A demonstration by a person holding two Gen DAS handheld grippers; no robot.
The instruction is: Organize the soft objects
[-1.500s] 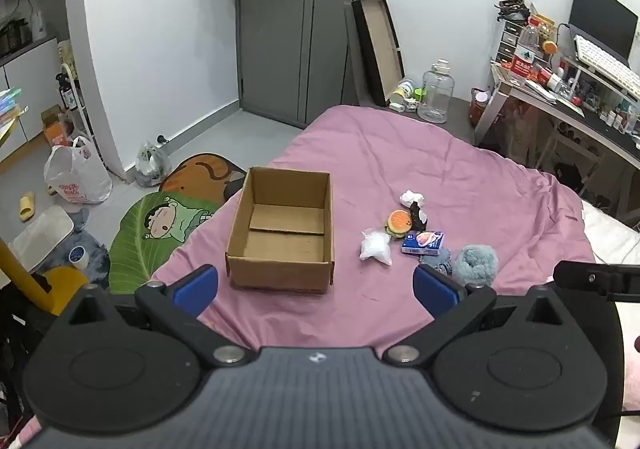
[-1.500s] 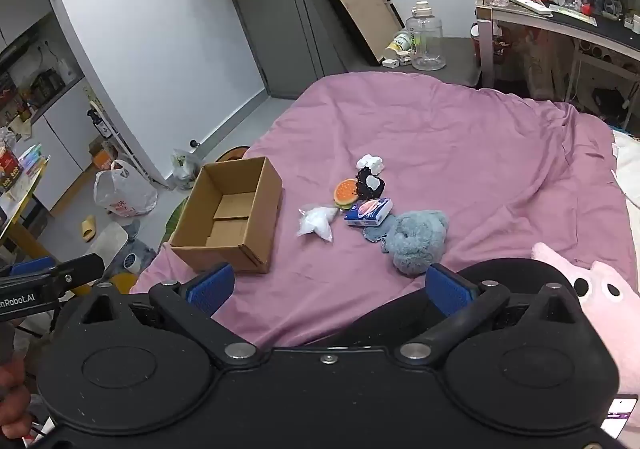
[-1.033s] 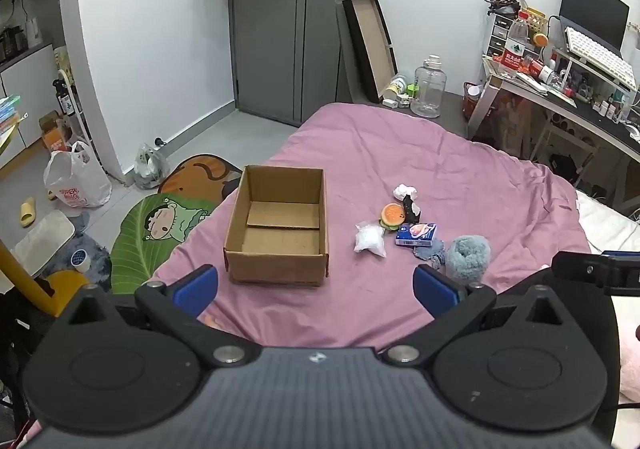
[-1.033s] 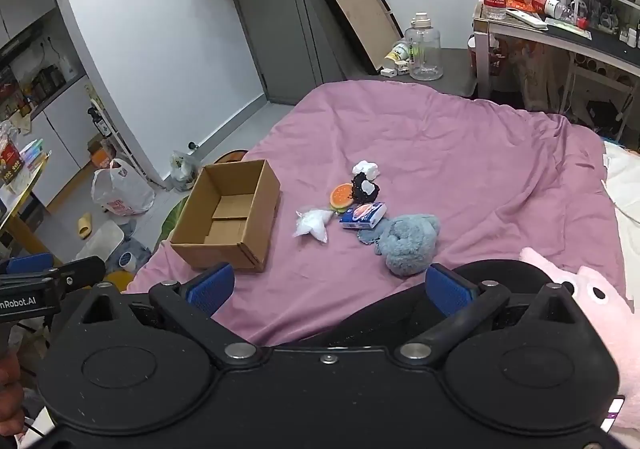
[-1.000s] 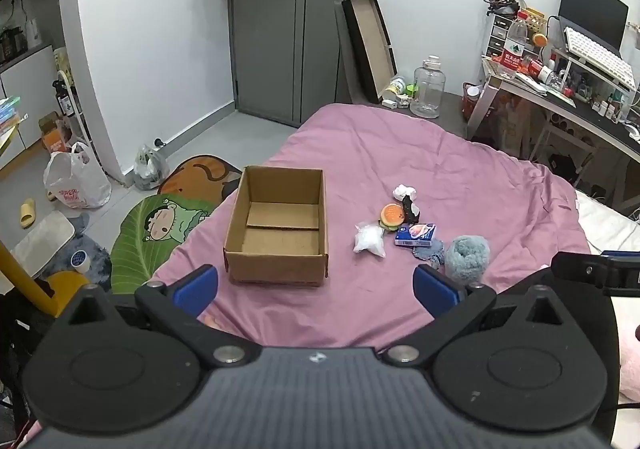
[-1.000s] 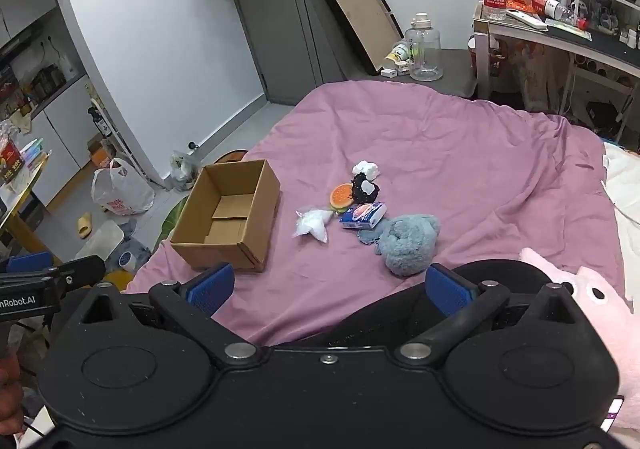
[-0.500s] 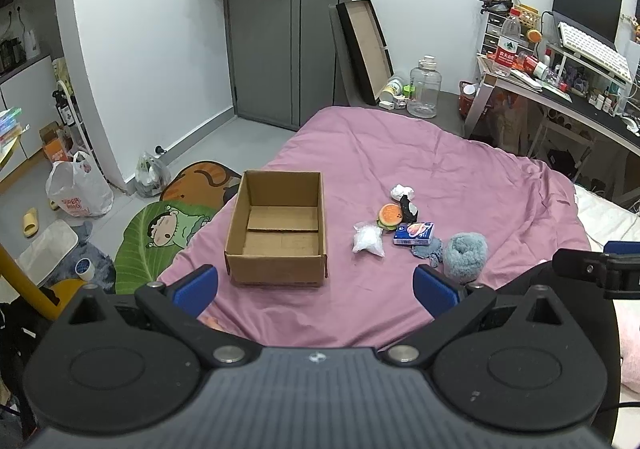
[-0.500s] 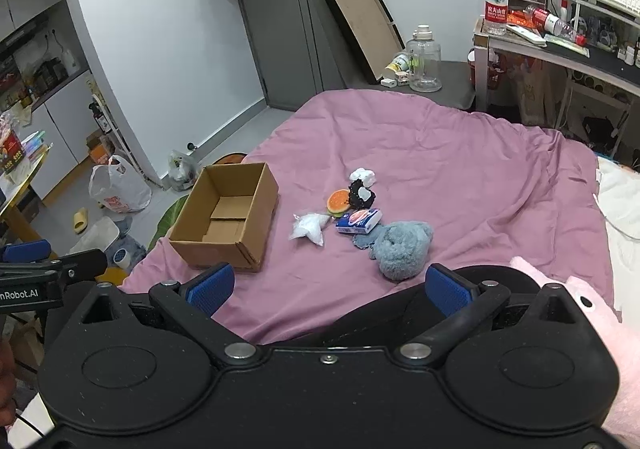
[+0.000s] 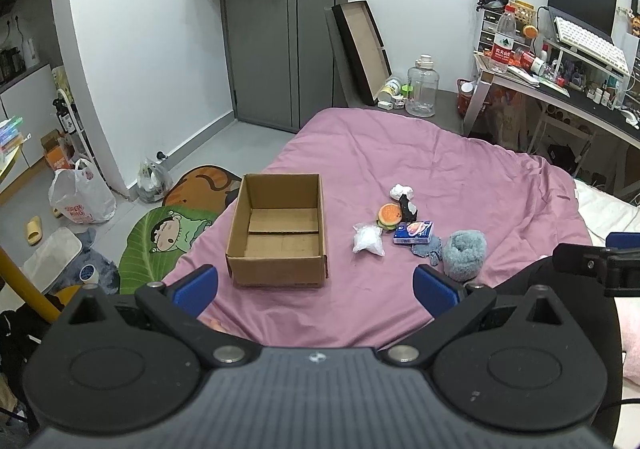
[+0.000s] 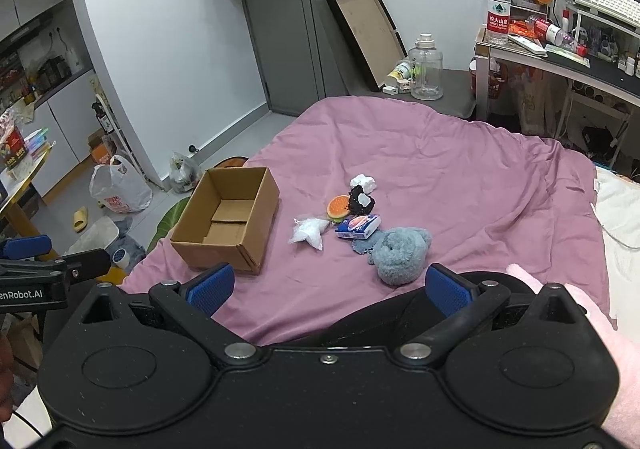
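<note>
Both grippers have pulled back from the bed (image 9: 400, 153); left gripper (image 9: 316, 285) and right gripper (image 10: 328, 287) hover with fingers spread wide, empty; cardboard box (image 9: 278, 231) near the bed's left edge, grey plush (image 10: 400, 255) and small soft toys clustered beside it.

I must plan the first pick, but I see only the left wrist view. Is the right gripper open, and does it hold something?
Observer: The right gripper is open; its fingers stand wide apart with nothing between them.
Operator: What lies nearest to it?
Observer: The grey plush, just ahead, closer to its right finger.
Operator: Is anything soft lying elsewhere?
Observer: A pink plush lies to the right of that gripper, at the near side of the bed.
</note>
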